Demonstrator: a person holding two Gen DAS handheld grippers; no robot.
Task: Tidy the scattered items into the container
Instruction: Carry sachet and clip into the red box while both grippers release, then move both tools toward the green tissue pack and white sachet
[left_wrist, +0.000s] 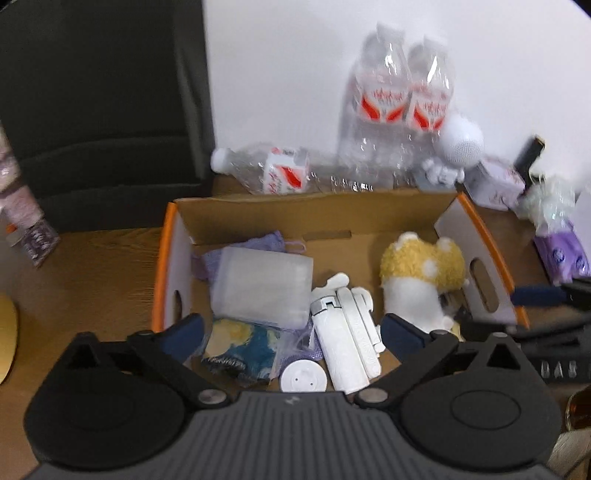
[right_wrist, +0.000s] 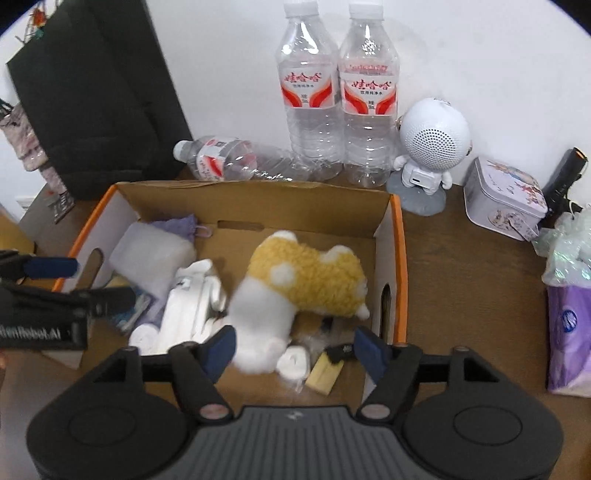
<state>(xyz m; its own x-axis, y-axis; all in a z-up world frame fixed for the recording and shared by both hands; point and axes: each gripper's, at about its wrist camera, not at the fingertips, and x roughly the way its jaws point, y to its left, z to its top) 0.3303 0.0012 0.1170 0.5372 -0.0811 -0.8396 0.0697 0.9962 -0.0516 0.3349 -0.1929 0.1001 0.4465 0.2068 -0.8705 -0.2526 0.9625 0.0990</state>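
An open cardboard box (left_wrist: 314, 214) with orange edges (right_wrist: 400, 266) holds a yellow and white plush toy (left_wrist: 421, 273) (right_wrist: 306, 284), a frosted plastic tub (left_wrist: 264, 286) (right_wrist: 153, 251), a white folded gadget (left_wrist: 347, 332) (right_wrist: 188, 306), a purple cloth (left_wrist: 266, 242), a blue and yellow cloth (left_wrist: 243, 343), a white round cap (left_wrist: 303, 378) and a small wooden block (right_wrist: 325, 373). My left gripper (left_wrist: 291, 332) is open and empty above the box's near side. My right gripper (right_wrist: 295, 347) is open and empty over the plush's white end.
Behind the box stand two water bottles (right_wrist: 340, 96), one lying bottle (right_wrist: 229, 158), a white astronaut speaker (right_wrist: 428, 147), a patterned tin (right_wrist: 506, 199) and a black torch (right_wrist: 565, 173). A purple tissue pack (right_wrist: 569, 325) lies right. A black bag (right_wrist: 96, 92) stands back left.
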